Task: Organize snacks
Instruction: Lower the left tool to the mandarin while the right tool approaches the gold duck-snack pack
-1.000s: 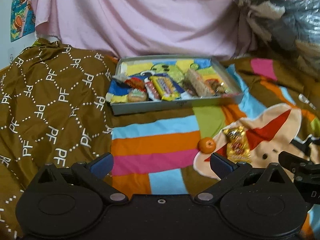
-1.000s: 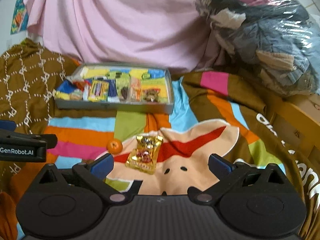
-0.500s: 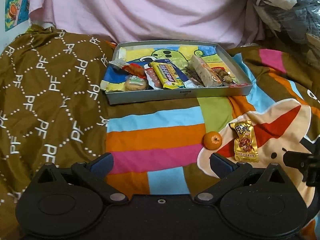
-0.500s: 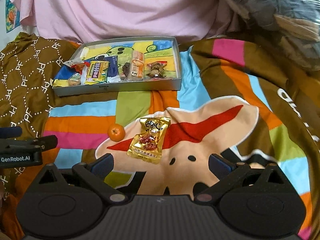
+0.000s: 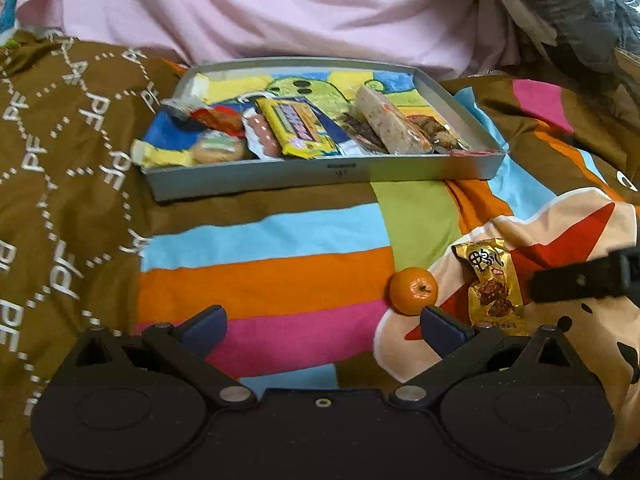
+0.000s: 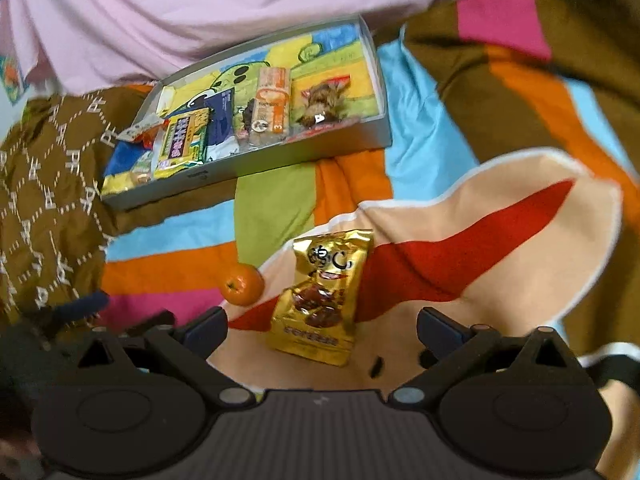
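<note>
A grey tray (image 5: 256, 178) (image 6: 374, 60) holding several snack packets lies on the striped blanket. In front of it lie a small orange (image 5: 414, 290) (image 6: 243, 284) and a gold snack packet (image 5: 492, 282) (image 6: 326, 294). My left gripper (image 5: 324, 326) is open and empty, with the orange just above its right fingertip. My right gripper (image 6: 322, 326) is open and empty, with the gold packet lying between its fingers. The right gripper's tip also shows in the left wrist view (image 5: 580, 280).
A brown patterned cloth (image 5: 52, 184) covers the left side. A pink sheet (image 5: 280, 4) hangs behind the tray. A plastic-wrapped bundle (image 5: 592, 12) sits at the back right. The left gripper's tip shows in the right wrist view (image 6: 76, 306).
Both grippers have moved forward and lower toward the blanket. The right gripper has tilted and closed in on the gold packet. Both stay open.
</note>
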`<state>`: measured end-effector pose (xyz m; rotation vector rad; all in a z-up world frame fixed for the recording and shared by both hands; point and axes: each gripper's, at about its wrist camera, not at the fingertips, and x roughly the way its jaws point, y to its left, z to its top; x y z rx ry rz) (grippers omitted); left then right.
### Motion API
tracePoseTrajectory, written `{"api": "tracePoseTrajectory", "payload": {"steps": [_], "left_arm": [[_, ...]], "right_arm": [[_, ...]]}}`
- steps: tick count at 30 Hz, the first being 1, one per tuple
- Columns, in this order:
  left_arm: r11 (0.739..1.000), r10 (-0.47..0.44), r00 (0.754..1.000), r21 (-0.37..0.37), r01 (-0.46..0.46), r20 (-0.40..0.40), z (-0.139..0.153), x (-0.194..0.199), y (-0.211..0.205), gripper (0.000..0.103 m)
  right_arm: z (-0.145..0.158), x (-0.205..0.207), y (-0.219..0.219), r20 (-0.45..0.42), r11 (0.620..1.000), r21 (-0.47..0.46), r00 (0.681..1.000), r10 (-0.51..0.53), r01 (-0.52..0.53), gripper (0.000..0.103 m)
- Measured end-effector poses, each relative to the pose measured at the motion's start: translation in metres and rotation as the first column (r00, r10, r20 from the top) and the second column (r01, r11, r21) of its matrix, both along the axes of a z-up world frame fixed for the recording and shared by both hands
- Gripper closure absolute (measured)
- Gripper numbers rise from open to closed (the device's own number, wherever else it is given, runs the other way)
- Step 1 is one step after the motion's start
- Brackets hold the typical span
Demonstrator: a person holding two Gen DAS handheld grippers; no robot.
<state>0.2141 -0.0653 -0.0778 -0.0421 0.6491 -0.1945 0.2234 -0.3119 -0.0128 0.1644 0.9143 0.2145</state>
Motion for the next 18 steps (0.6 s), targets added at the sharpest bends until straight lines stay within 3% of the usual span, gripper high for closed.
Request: {"api": "tracePoseTrajectory", "payload": {"steps": [4, 9, 18], "left_arm": [[1.000, -0.020, 1.000, 0.022, 0.020, 0.009, -0.008, 0.005, -0.009, 0.001], [0.996, -0.053, 0.998, 0.073, 0.051, 0.030, -0.017, 0.010, -0.021, 0.001], [0.979, -0.142, 0.986, 0.162, 0.126, 0.092, -0.025, 0.015, -0.045, 0.001]], "right_arm": [[-0.009, 0.020, -0.004, -0.014, 0.998, 0.058, 1.000, -0.021, 0.022, 0.000], [-0.020, 0.039, 0.000, -0.024, 0.997, 0.044, 0.998, -0.059, 0.060, 0.002], [-0.030, 0.047, 0.019, -0.001, 0.996, -0.084, 1.000, -0.022, 0.022, 0.020]]}}
